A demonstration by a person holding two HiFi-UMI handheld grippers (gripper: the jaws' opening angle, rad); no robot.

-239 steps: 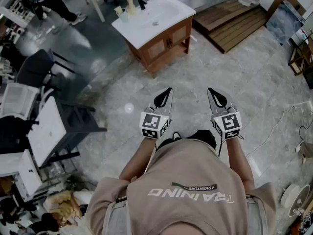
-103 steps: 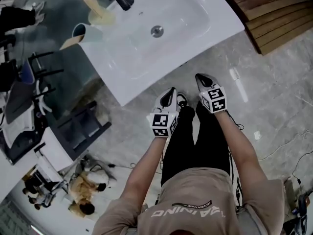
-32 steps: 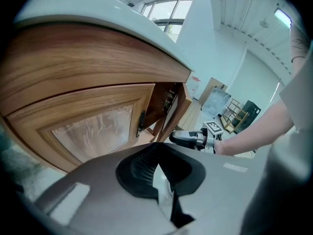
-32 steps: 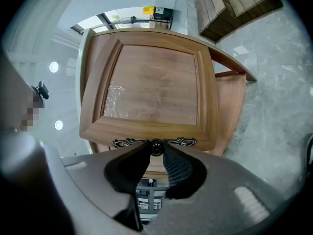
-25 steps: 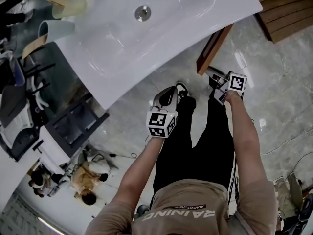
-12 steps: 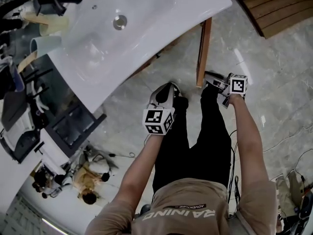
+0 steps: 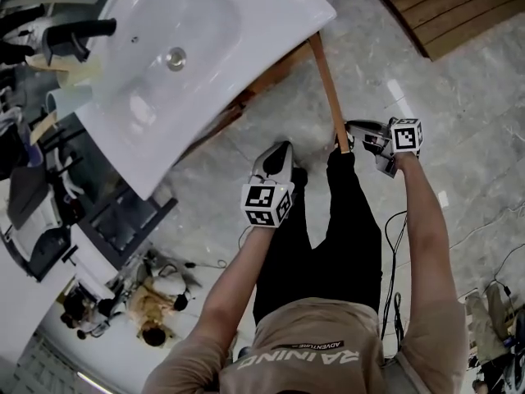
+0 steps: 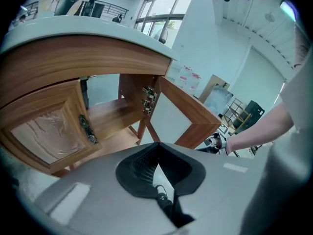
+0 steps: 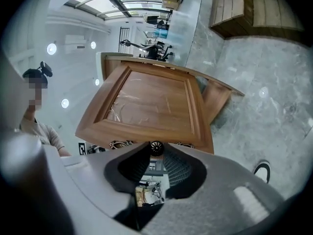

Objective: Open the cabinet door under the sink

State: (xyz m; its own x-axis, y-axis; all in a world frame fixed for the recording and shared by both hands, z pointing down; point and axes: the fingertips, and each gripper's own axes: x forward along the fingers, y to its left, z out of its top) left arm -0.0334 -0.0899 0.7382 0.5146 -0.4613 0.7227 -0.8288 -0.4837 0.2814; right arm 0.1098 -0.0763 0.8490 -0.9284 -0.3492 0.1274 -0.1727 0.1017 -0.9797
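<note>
Gripped the dark round metal knob [image 9: 156, 148] of the brown wooden cabinet door [image 9: 151, 106], half open under the white ceramic sink [image 7: 246, 31]'s right end, between the part-closed jaws of the right gripper [image 7: 351, 135]. Carried the left gripper [image 8: 157, 146] pinched together and empty, nearer. Risked slipping off the knob, pinched only at the jaw tips.

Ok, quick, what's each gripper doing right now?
Left gripper: jaws shut, nothing between them.
Right gripper: jaws shut on the cabinet door handle.

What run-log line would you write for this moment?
right hand-held gripper: shut on dark round knob | brown wooden cabinet door: swung open | left hand-held gripper: shut, empty
</note>
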